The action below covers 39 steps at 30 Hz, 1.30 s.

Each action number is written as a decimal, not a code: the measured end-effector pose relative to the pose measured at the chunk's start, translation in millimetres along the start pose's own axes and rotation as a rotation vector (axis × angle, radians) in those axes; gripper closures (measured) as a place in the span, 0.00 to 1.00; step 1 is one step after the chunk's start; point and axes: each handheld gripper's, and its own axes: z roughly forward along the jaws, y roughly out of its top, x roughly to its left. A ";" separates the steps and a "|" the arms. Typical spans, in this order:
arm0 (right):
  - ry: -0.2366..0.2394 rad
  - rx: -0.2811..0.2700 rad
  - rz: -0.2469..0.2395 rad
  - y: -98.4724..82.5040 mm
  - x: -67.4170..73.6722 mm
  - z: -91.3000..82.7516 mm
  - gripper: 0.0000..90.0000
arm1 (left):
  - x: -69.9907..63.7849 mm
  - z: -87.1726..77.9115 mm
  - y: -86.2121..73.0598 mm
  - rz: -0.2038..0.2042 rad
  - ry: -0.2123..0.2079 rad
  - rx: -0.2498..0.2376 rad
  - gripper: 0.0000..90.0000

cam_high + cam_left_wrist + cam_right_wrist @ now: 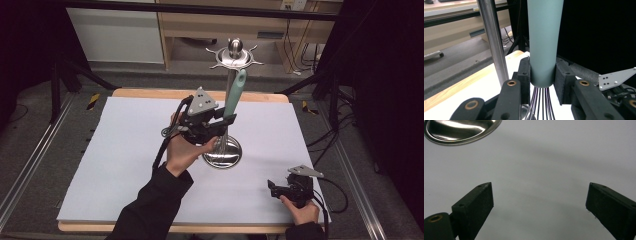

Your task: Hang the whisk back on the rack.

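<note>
Your left gripper (541, 75) clamped the whisk (544, 37), handle pointing straight up beside the stand (229, 100); right gripper (539, 202) sat apart.

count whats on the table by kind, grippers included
whisk: 1
metal utensil stand: 1
grippers: 2, the left gripper and the right gripper
white table sheet: 1
total: 5

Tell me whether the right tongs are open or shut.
Open. In the right gripper view the right tongs show two black jaws spread wide apart, with bare white table cover between them.
</note>
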 end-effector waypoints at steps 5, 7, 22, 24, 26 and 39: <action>-0.001 0.002 0.001 -0.1 -0.4 0.4 0.09 | 5.2 3.8 -0.3 0.001 0.004 0.003 0.77; -0.001 0.001 0.001 -0.1 -0.3 0.4 0.09 | 6.8 5.9 -0.7 0.001 0.003 0.003 0.77; 0.003 -0.001 -0.004 -0.3 -1.5 0.6 0.09 | 11.9 20.4 -3.3 -0.010 0.014 -0.019 0.76; 0.003 -0.001 -0.005 -0.3 -1.5 0.8 0.09 | 11.4 21.9 -3.5 -0.008 0.015 -0.023 0.76; 0.003 0.000 -0.005 -0.4 -1.4 0.9 0.09 | 11.2 23.7 -3.9 -0.007 0.018 -0.028 0.76; 0.002 0.001 -0.009 -0.6 -1.0 0.8 0.09 | 10.4 33.4 -7.4 0.011 0.024 -0.075 0.72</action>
